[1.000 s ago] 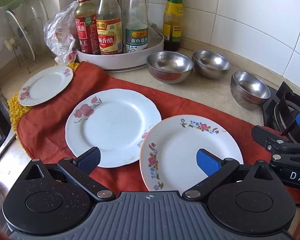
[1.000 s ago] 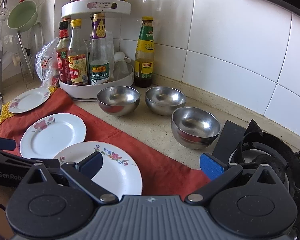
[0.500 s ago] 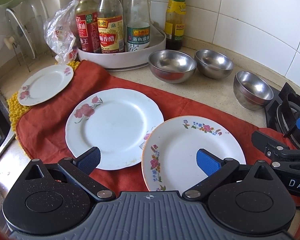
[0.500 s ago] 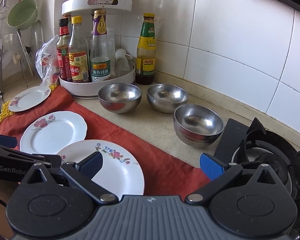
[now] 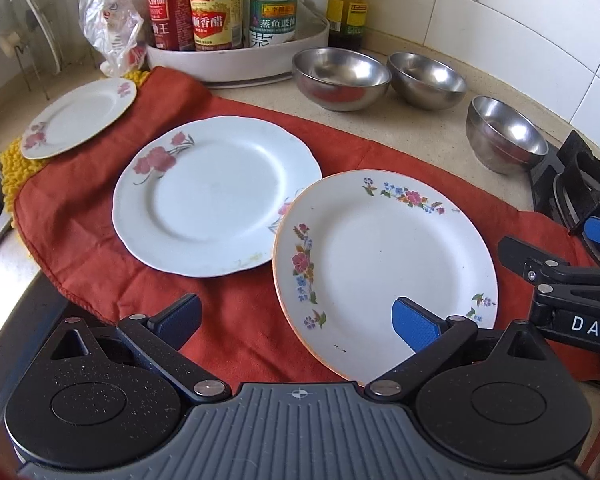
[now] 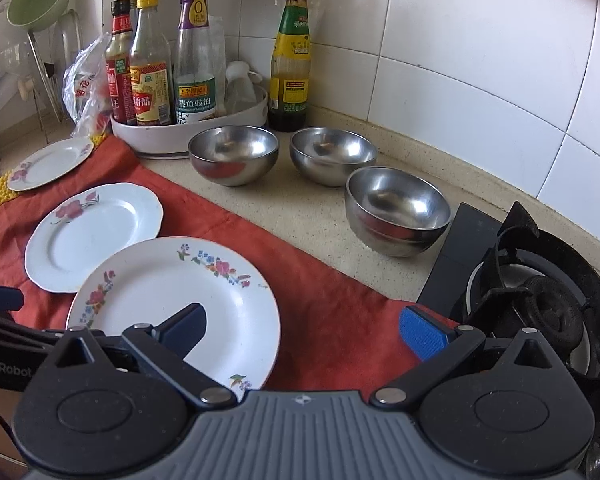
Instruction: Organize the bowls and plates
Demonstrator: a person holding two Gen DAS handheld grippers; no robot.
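Note:
Three plates lie on a red cloth point(image 5: 80, 216): a near plate with coloured flowers point(image 5: 384, 264) point(image 6: 172, 300), a middle plate with red flowers point(image 5: 216, 196) point(image 6: 92, 228), and a small far plate point(image 5: 80, 116) point(image 6: 52, 162). The near plate's rim overlaps the middle plate. Three steel bowls stand on the counter behind: left bowl point(image 5: 340, 76) point(image 6: 234, 154), middle bowl point(image 5: 426, 78) point(image 6: 332, 154), right bowl point(image 5: 504, 132) point(image 6: 398, 208). My left gripper point(image 5: 296, 318) is open above the near plate's front edge. My right gripper point(image 6: 304, 330) is open over the cloth, holding nothing.
A white turntable rack point(image 6: 188, 132) with several sauce bottles stands at the back, a green-capped bottle point(image 6: 290, 60) beside it. A plastic bag point(image 5: 112, 24) and a wire dish rack point(image 5: 32, 40) sit far left. A gas burner point(image 6: 540, 312) is on the right.
Both grippers have moved forward and lower toward the counter; plates and bowls look closer. Nothing on the counter has moved, and both grippers stay open.

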